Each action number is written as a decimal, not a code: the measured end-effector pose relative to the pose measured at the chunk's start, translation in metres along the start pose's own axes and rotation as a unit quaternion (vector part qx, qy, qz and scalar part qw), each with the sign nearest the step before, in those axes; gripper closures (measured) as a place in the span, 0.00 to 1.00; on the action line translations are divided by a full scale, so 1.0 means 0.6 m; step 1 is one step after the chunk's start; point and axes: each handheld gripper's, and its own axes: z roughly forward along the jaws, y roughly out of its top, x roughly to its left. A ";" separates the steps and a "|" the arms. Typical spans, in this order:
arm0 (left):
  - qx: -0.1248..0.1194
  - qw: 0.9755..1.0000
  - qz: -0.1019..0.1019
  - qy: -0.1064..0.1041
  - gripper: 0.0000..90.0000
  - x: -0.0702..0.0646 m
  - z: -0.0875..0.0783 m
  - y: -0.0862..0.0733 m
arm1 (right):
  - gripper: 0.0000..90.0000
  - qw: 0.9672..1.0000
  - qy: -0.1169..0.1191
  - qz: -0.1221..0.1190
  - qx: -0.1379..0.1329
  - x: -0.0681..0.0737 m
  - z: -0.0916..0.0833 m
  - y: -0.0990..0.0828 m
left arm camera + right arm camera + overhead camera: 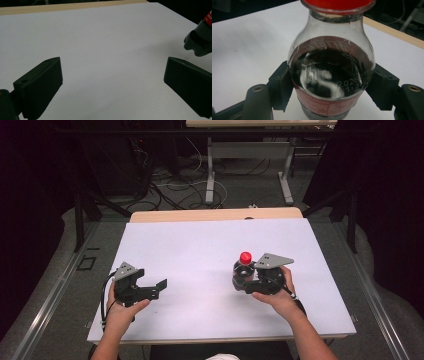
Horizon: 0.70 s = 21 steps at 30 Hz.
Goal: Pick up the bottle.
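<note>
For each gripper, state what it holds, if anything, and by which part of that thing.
The right gripper holds the bottle by its body, at the label band, jaws on either side. The left gripper holds nothing; its jaws stand wide apart.

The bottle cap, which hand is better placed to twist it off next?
Probably the left. The right gripper is already shut on the bottle, steadying it upright. The left gripper is open with nothing in it, and the red cap is exposed above the right gripper.

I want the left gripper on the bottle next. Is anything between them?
Nothing visible. Bare white table lies between the open left gripper and the bottle, which the right gripper clamps at its sides.
</note>
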 end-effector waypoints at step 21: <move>0.004 0.995 0.050 -0.081 0.05 -0.081 -0.006 0.033 | 0.34 0.997 0.077 -0.020 0.009 0.066 0.038 -0.012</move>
